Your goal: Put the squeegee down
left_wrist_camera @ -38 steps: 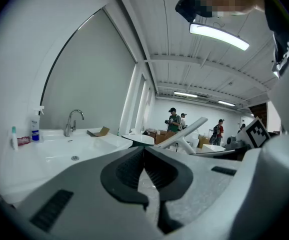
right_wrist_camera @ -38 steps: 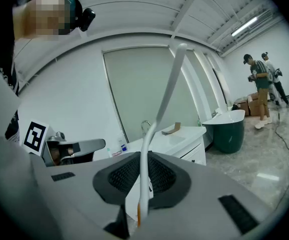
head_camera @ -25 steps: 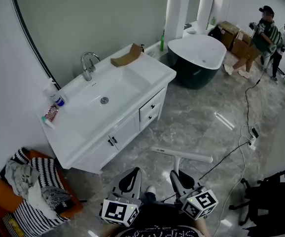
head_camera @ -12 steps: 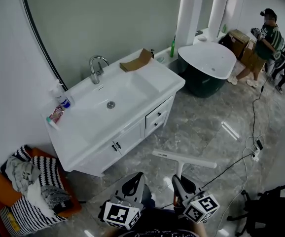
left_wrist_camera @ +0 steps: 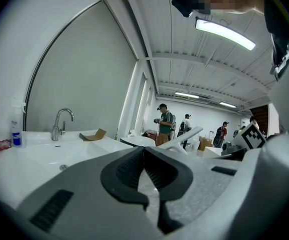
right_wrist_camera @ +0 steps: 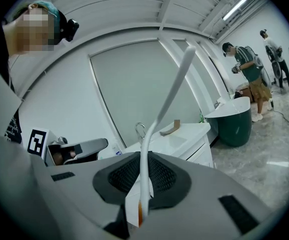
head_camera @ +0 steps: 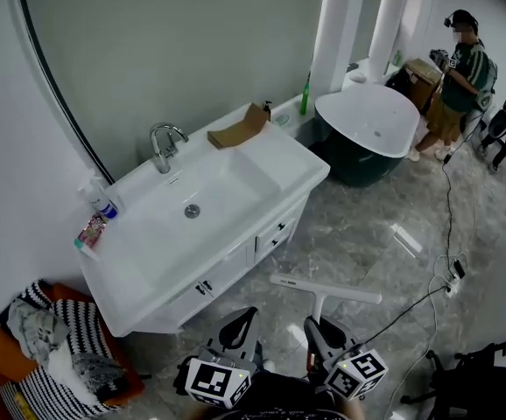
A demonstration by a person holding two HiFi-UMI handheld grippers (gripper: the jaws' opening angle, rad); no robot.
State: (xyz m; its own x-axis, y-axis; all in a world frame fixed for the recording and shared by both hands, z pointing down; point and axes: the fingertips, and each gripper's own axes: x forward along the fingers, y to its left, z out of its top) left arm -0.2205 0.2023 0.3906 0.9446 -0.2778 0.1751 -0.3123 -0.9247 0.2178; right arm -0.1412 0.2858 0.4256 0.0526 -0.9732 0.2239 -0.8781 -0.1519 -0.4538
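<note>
In the head view the white squeegee (head_camera: 325, 288) hangs above the marble floor, its T-shaped blade level and its handle running down into my right gripper (head_camera: 314, 325). My right gripper (right_wrist_camera: 143, 176) is shut on the squeegee handle (right_wrist_camera: 145, 164), and the blade end (right_wrist_camera: 180, 76) rises up and to the right. My left gripper (head_camera: 244, 315) is beside it on the left, shut with nothing held. In the left gripper view its pads (left_wrist_camera: 134, 166) meet and the squeegee (left_wrist_camera: 184, 136) shows beyond them. A white sink vanity (head_camera: 262, 169) stands ahead on the left.
A faucet (head_camera: 161, 143), a cardboard piece (head_camera: 238, 129), a bottle (head_camera: 102, 201) and a tube (head_camera: 89, 231) sit on the vanity. A dark bathtub (head_camera: 367, 125) stands behind it, with people (head_camera: 456, 68) further back. A striped laundry basket (head_camera: 47, 357) is lower left. A cable (head_camera: 411, 296) and a black chair (head_camera: 485, 366) are on the right.
Both grippers have moved forward together across the floor, the squeegee still in the right one. The vanity now looks nearer and more central in the head view.
</note>
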